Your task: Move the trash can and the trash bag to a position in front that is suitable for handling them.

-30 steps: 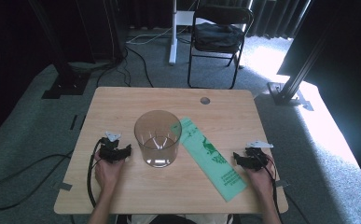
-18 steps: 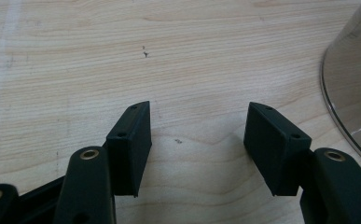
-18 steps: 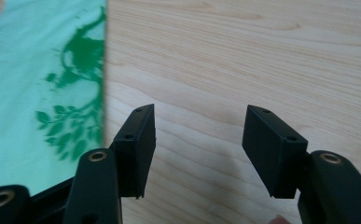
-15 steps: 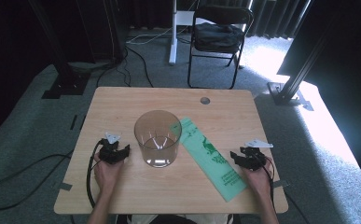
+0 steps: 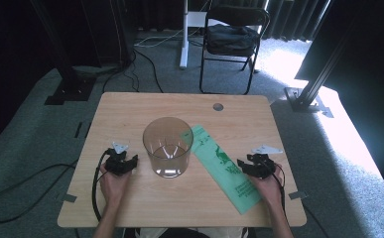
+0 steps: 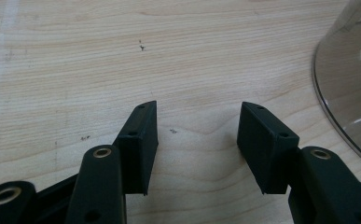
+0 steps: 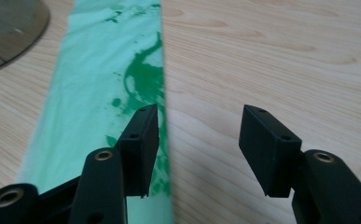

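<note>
Table [image 5: 130,114] centre is occupied by a clear bin [image 5: 167,147]; the left gripper [image 5: 121,164] is seen lower left, jaws spread. A green bag [image 5: 224,168] is lain beside; the right gripper [image 7: 199,140], spread, is shown straddling its edge.

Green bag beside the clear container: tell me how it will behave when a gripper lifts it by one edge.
The green bag lies flat and thin on the table, so it will probably droop rather than hold shape. It looks like light film, likely to slide if pushed. With no raised edge, the open right gripper, straddling its edge, may struggle to pinch it.
</note>
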Demonstrator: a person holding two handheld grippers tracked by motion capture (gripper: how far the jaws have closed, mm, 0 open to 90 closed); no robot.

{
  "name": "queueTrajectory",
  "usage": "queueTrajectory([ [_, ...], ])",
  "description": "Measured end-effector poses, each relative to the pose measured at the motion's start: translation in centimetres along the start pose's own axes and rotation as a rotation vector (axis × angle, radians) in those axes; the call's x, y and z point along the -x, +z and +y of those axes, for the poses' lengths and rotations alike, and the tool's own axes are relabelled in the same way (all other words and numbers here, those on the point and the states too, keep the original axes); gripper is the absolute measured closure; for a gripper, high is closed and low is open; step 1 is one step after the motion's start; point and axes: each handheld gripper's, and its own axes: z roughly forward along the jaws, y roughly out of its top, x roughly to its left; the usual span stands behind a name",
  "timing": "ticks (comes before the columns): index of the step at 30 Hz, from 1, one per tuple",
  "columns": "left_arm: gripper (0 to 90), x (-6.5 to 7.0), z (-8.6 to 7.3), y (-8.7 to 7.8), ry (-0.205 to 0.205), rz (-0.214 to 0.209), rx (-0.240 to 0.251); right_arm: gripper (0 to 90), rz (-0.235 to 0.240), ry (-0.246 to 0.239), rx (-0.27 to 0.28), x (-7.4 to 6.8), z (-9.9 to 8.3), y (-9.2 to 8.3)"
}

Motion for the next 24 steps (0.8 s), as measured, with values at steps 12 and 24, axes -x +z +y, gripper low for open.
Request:
queueTrajectory([
  [12,47.9,0.5,0.2,0.0,0.000,-0.036,-0.011,47.4,0.053,-0.051,0.017,-2.7,2.0,1.1],
  [24,47.4,1.2,0.9,-0.2,0.026,-0.074,0.015,47.5,0.110,-0.087,0.000,-5.7,3.3,3.1],
])
